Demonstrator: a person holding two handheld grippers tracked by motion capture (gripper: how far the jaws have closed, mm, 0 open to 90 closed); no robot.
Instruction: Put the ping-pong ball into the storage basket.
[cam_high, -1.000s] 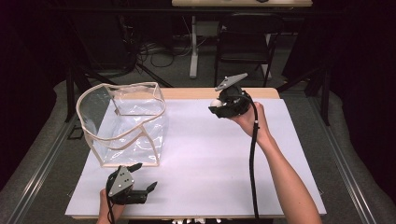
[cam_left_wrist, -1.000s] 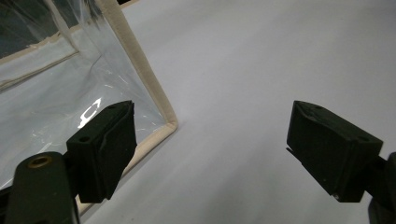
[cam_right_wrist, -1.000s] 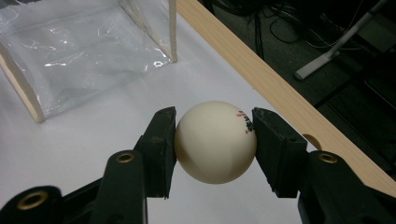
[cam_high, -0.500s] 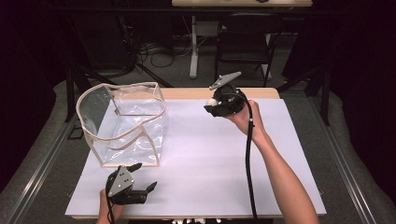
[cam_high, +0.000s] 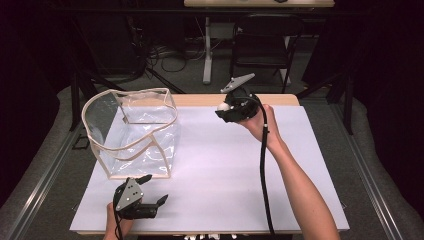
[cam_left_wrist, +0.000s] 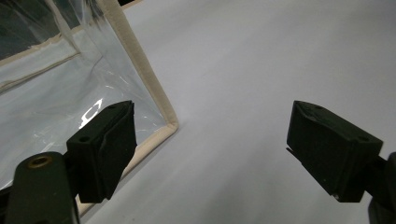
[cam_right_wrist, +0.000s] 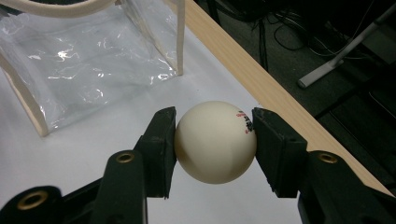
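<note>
The right gripper (cam_right_wrist: 214, 140) grasps a white ball (cam_right_wrist: 215, 141) above the table's (cam_high: 210, 165) twelve o'clock edge, while the left gripper (cam_left_wrist: 212, 149), released, rests at seven o'clock beside a clear bag (cam_high: 131, 131).

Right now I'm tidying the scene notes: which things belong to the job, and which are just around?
In the job:
- white ball, clamped in the right gripper
- clear bag
- left gripper, open

Just around:
- folding chair
- floor cables

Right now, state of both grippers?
Left gripper: open, holding nothing, beside the clear bag.
Right gripper: closed on the white ball, lifted above the table.
</note>
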